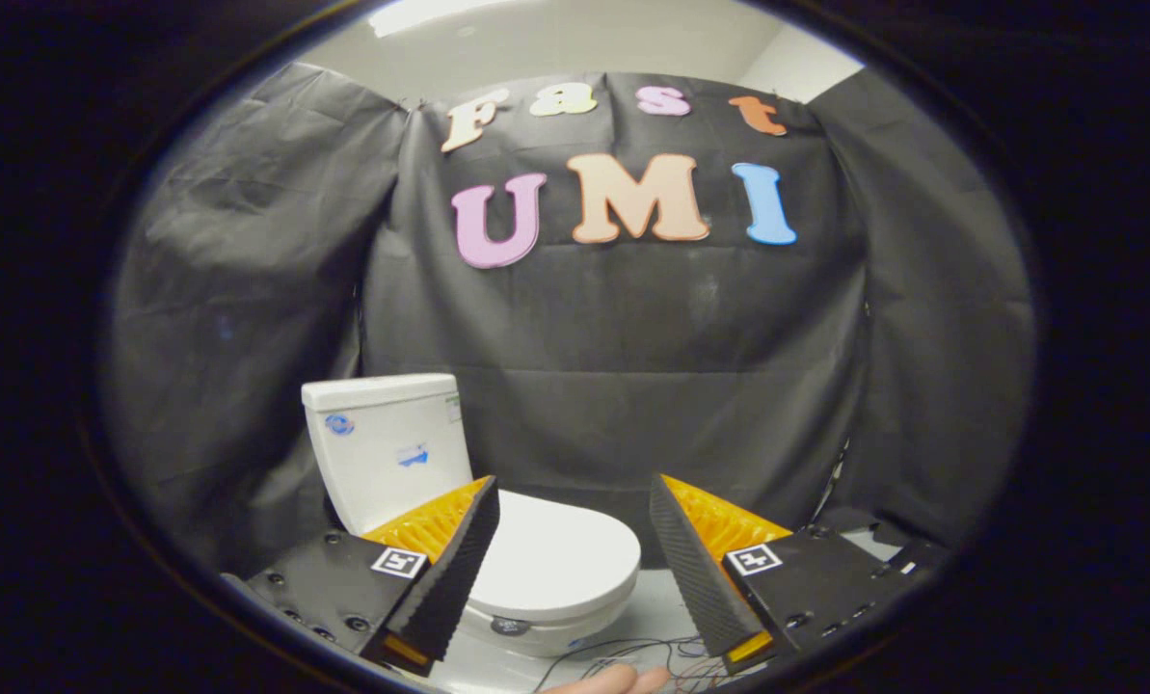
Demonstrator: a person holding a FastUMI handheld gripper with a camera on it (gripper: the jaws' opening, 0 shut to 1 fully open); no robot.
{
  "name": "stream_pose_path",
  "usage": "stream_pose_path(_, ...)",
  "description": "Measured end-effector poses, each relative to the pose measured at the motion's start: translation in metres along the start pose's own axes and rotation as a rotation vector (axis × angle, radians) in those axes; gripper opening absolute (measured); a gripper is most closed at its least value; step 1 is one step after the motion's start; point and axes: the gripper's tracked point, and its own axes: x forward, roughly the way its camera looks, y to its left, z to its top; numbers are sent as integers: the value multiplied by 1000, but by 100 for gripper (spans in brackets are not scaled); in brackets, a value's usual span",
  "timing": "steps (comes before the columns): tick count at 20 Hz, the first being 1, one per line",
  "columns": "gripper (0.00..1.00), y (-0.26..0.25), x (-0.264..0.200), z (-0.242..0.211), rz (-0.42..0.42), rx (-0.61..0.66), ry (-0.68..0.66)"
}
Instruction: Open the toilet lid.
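A small white toilet stands on a pale surface before the black cloth wall. Its lid [555, 559] lies flat and closed over the bowl. The white tank [387, 448] rises behind it, to the left. My gripper [575, 501] is open, with a wide gap between the two fingers and nothing held. The left finger [449, 569] overlaps the lid's left side in view, and the right finger [695, 569] stands off to the lid's right. The lid sits just ahead of and between the fingers, slightly left of the middle of the gap.
Thin wires [632, 655] trail across the pale surface in front of the toilet. A person's fingertips [608, 681] show below the fingers. Black cloth [632, 386] closes in the back and both sides of the booth.
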Motion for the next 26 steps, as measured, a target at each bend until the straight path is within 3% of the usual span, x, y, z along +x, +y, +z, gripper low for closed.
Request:
stream_pose_path(2, 97, 15, 17, -4, 32, -32, 17)
stream_pose_path(5, 97, 44, 40, -13, 94, 30, 20)
stream_pose_path(8, 99, 53, 41, -39, 79, 54, 90)
stream_pose_path(13, 99, 54, 35, -21, 36, 123, -17)
stream_pose_path(26, 98, 28, 30, -48, -33, 203, 41)
